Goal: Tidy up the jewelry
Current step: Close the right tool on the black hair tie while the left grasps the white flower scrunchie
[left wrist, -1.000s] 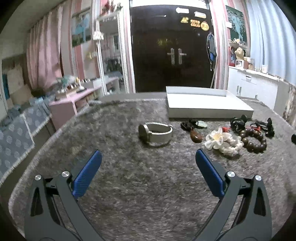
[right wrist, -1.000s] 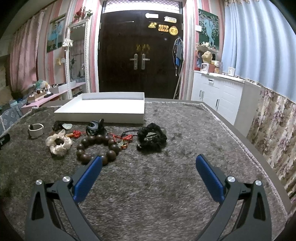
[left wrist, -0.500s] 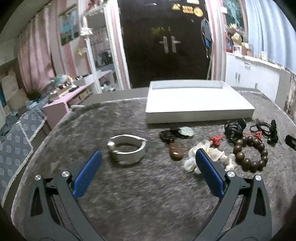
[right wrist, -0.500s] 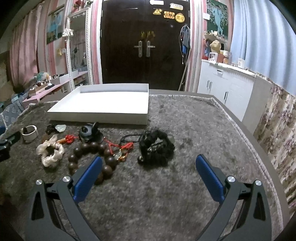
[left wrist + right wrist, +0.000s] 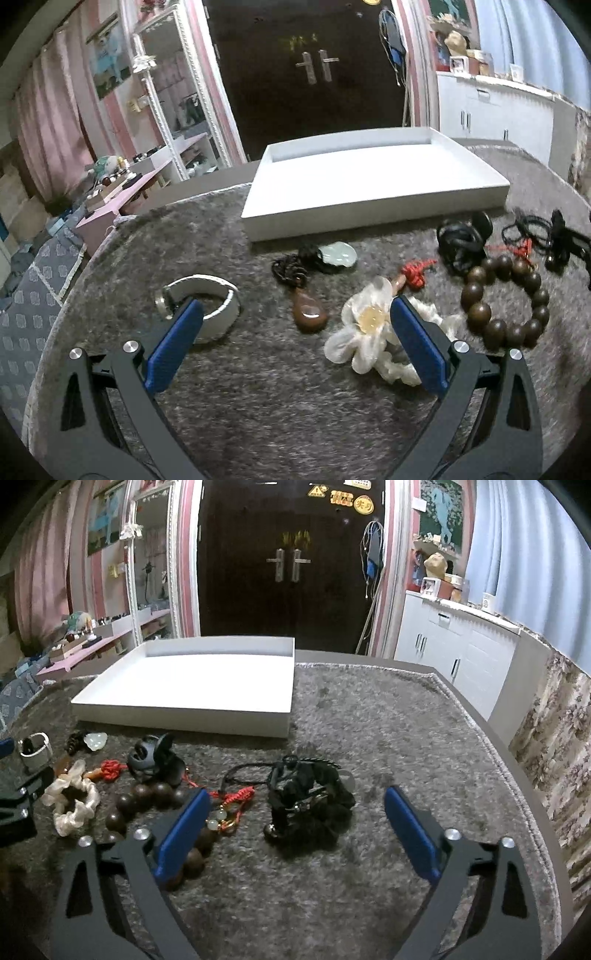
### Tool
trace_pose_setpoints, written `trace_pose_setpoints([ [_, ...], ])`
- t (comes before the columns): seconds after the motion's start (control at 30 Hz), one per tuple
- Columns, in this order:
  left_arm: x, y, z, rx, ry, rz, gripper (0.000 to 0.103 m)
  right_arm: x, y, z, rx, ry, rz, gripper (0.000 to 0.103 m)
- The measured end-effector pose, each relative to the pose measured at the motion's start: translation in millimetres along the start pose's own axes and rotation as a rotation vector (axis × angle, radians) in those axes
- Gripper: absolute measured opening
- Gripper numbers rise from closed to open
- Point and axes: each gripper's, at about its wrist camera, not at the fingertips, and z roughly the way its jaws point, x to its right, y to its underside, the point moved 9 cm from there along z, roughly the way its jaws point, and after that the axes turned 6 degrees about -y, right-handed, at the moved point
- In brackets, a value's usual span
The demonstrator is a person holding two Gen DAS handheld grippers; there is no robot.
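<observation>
On the grey furry mat, my left gripper is open and low over a brown teardrop pendant that lies between its fingers, untouched. A white band watch sits by the left finger and a white flower scrunchie by the right one. My right gripper is open, its jaws closing either side of a black scrunchie tangle; the pads stand clear of it. A wooden bead bracelet lies under its left finger. The empty white tray stands behind the jewellery.
A jade pendant, a red knot charm and black cords lie just before the tray. The left gripper's body shows at the right wrist view's left edge. The mat's edge curves down the right.
Both grippers have moved forward to the jewellery. The left one has swung from the watch towards the pendant. The right one now has the black tangle between its jaws, which have narrowed a little.
</observation>
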Motion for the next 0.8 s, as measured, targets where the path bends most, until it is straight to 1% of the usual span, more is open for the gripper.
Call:
trace_pose_setpoints([
  [0.03,1.5,0.2,0.4,0.001,-0.002,0.001,0.1,1.0,0.7,3.4,-0.006,0.002,0.0,0.082],
  [0.07,2.3,0.3,2.1,-0.001,-0.004,-0.002,0.1,0.9,2.1,7.9,-0.019,0.008,0.001,0.079],
  [0.13,4.8,0.3,5.0,-0.005,0.006,0.001,0.1,3.3,5.5,16.9,-0.045,0.012,0.015,0.064],
  [0.17,7.0,0.0,7.5,-0.007,0.013,0.007,0.1,4.8,7.1,19.8,-0.056,0.009,0.021,0.061],
  [0.2,8.2,-0.1,9.1,-0.009,0.022,0.009,0.1,6.4,8.8,23.2,-0.073,0.001,0.03,0.054],
  [0.23,9.3,-0.2,10.3,-0.01,0.029,0.01,0.1,7.0,9.5,25.7,-0.083,-0.01,0.039,0.042],
  [0.27,9.7,-0.5,11.5,-0.012,0.035,0.01,0.1,8.2,9.9,27.6,-0.089,-0.025,0.053,0.039],
  [0.33,10.8,-0.3,14.0,-0.016,0.047,0.009,0.1,9.8,11.8,29.9,-0.098,-0.043,0.069,0.024],
  [0.43,15.0,0.1,16.4,-0.022,0.063,0.014,0.1,10.0,11.7,29.7,-0.088,-0.047,0.074,0.021],
  [0.5,16.9,0.7,18.0,-0.027,0.072,0.017,0.1,9.9,11.2,28.4,-0.081,-0.045,0.075,0.02],
  [0.6,20.4,0.0,21.3,-0.03,0.081,0.022,0.094,9.4,10.6,27.5,-0.075,-0.045,0.076,0.02],
  [0.67,22.9,0.7,23.0,-0.037,0.092,0.026,0.086,9.8,10.2,26.5,-0.069,-0.044,0.074,0.02],
  [0.7,24.3,0.9,24.5,-0.04,0.096,0.027,0.084,9.9,9.6,25.7,-0.067,-0.043,0.074,0.02],
  [0.77,26.0,1.5,26.9,-0.048,0.105,0.025,0.069,10.1,9.5,24.3,-0.062,-0.042,0.071,0.02],
  [0.8,26.6,1.5,27.1,-0.05,0.113,0.023,0.065,10.3,9.0,24.1,-0.06,-0.042,0.071,0.02],
])
